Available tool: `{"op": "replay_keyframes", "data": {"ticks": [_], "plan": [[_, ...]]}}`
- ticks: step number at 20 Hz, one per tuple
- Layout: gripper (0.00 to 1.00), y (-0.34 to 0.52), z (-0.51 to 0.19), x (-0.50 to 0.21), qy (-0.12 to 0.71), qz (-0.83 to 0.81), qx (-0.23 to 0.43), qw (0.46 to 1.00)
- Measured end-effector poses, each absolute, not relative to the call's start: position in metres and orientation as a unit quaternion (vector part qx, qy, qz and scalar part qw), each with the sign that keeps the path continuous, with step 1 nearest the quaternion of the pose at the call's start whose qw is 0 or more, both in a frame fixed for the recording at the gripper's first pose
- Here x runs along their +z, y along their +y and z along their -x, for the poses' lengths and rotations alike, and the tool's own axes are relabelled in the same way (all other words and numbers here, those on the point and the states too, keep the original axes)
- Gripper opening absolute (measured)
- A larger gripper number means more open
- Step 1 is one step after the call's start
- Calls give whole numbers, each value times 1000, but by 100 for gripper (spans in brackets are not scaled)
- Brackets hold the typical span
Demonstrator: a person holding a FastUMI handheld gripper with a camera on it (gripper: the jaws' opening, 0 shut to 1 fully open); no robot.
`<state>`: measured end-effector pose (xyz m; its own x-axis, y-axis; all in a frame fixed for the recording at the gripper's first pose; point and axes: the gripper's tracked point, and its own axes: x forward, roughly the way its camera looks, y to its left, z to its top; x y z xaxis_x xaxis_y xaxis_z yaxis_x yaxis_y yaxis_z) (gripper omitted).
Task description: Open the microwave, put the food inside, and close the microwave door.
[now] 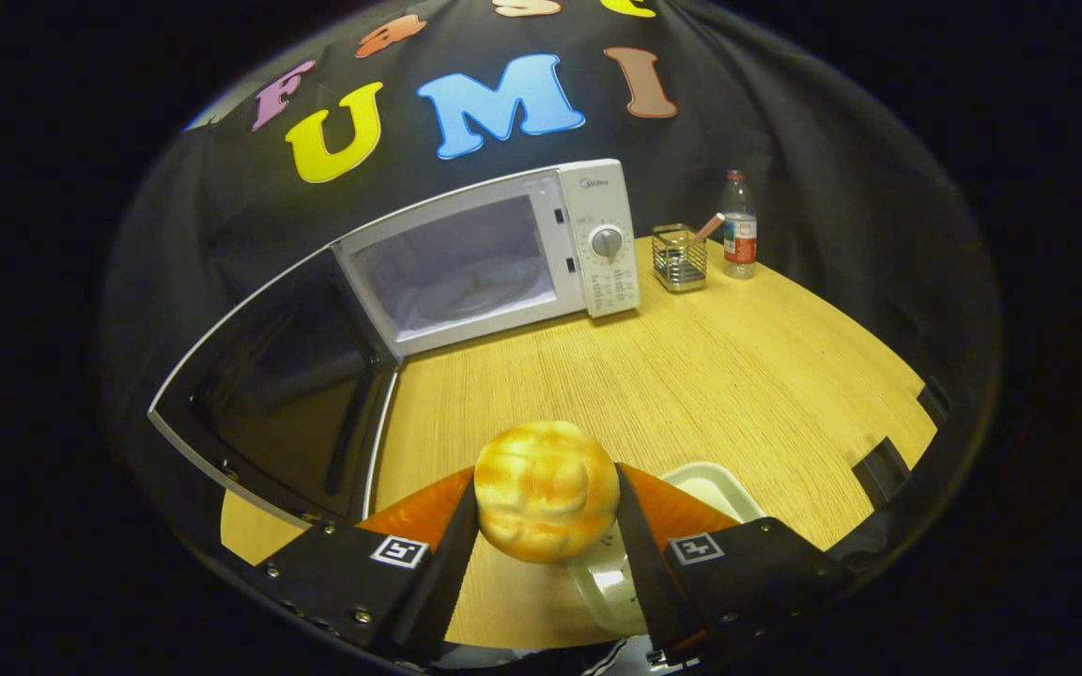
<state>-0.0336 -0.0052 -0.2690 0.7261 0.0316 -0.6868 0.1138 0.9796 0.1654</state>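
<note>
Gripper (546, 526) clamping one bun (546, 502), one microwave (494, 258) open

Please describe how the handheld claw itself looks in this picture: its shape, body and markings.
The claw has two flat fingers that widen toward black housing blocks. Each block carries a small square black-and-white marker tag and visible screws.

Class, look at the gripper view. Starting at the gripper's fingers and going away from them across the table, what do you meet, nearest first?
Bun clamped in the gripper → bare wooden table → microwave with its door swung open → black cloth wall.
</note>
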Motion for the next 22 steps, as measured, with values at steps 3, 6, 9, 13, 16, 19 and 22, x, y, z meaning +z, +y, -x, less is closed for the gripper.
{"op": "replay_keyframes", "data": {"ticks": [3, 6, 9, 13, 16, 19, 22], "plan": [[78, 13, 12, -249, 342, -100, -5, 934], [78, 26, -15, -233, 314, -99, 12, 944], [78, 39, -46, -217, 281, -115, 28, 952], [78, 51, -85, -214, 256, -129, 43, 957], [78, 60, -109, -220, 249, -149, 51, 955], [78, 58, -133, -221, 239, -162, 51, 956], [78, 62, -155, -226, 227, -171, 56, 957]]}}
